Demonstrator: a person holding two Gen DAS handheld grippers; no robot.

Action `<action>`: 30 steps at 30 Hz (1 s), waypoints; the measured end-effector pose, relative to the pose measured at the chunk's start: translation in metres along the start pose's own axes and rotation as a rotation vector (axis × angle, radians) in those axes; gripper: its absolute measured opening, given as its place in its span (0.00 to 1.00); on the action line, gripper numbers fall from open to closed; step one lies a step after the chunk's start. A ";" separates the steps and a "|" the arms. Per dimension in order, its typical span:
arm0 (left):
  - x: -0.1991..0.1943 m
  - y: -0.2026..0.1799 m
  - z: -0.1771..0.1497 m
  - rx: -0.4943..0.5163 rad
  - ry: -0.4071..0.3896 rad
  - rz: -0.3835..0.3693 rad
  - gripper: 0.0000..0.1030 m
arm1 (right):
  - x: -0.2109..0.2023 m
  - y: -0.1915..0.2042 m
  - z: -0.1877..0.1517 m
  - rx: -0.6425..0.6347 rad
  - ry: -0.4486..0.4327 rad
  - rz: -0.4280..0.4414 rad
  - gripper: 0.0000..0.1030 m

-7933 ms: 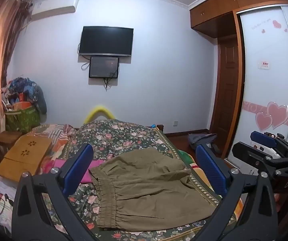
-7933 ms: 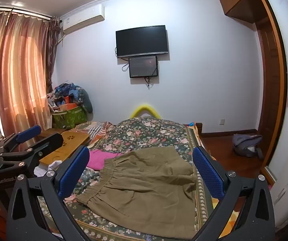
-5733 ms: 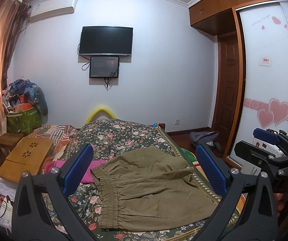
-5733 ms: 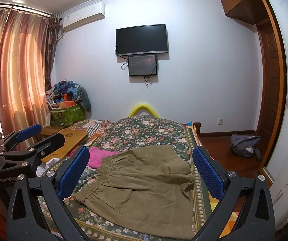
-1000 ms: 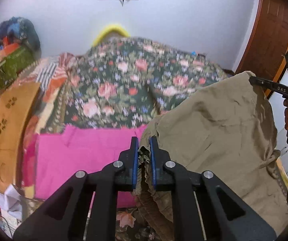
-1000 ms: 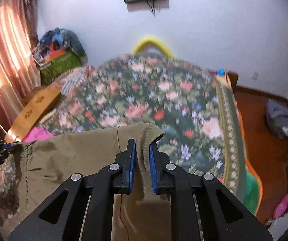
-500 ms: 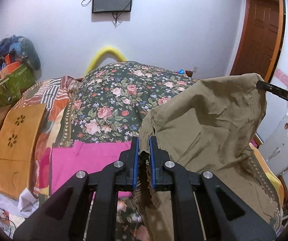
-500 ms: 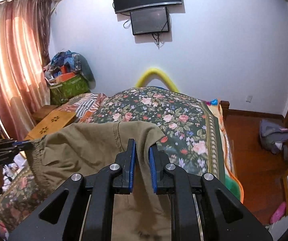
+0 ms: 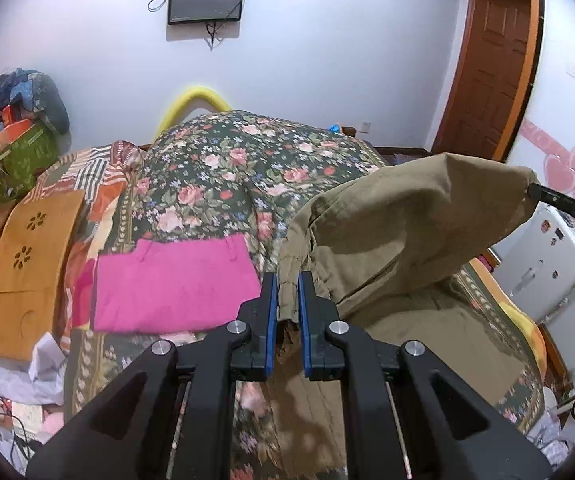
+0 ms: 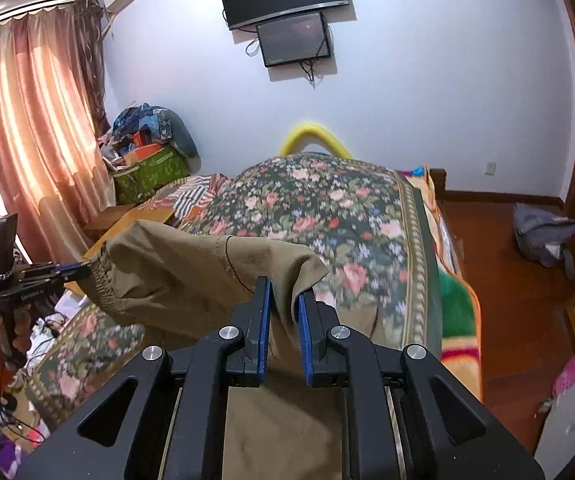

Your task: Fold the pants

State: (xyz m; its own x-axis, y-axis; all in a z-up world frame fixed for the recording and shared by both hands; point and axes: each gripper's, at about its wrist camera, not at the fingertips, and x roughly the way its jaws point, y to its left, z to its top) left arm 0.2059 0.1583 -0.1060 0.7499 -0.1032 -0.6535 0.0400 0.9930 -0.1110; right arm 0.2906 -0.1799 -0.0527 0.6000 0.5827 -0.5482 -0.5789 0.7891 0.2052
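The olive-green pants hang in the air over the flowered bed, stretched between both grippers. My left gripper is shut on the elastic waistband end. My right gripper is shut on the other end of the pants. In the left wrist view the right gripper holds the cloth at the far right. In the right wrist view the left gripper holds the waistband at the far left. The lower part of the pants droops below the jaws.
A pink folded garment lies on the bed left of the pants. A wooden board lies at the bed's left edge. A green bag with clutter stands by the curtain. A grey bag lies on the wooden floor at right.
Both grippers, open above the flat pants seconds ago, now grip them. Over the last second they lifted the pants higher off the bed and pulled them further apart.
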 end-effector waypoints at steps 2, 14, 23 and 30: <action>-0.005 -0.006 -0.012 0.008 -0.002 -0.001 0.09 | -0.008 -0.001 -0.011 0.022 0.020 0.002 0.11; -0.009 -0.019 -0.076 -0.011 0.064 -0.004 0.09 | -0.033 0.005 -0.088 0.070 0.115 -0.009 0.10; -0.006 -0.028 -0.120 0.008 0.141 -0.003 0.09 | -0.047 -0.002 -0.133 0.149 0.151 -0.017 0.10; -0.002 -0.034 -0.143 -0.021 0.161 -0.003 0.10 | -0.049 -0.004 -0.162 0.180 0.192 -0.062 0.09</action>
State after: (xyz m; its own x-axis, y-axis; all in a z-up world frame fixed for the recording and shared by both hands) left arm 0.1088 0.1169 -0.2083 0.6344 -0.1155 -0.7643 0.0272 0.9915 -0.1273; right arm 0.1743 -0.2429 -0.1582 0.5052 0.4983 -0.7046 -0.4266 0.8539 0.2981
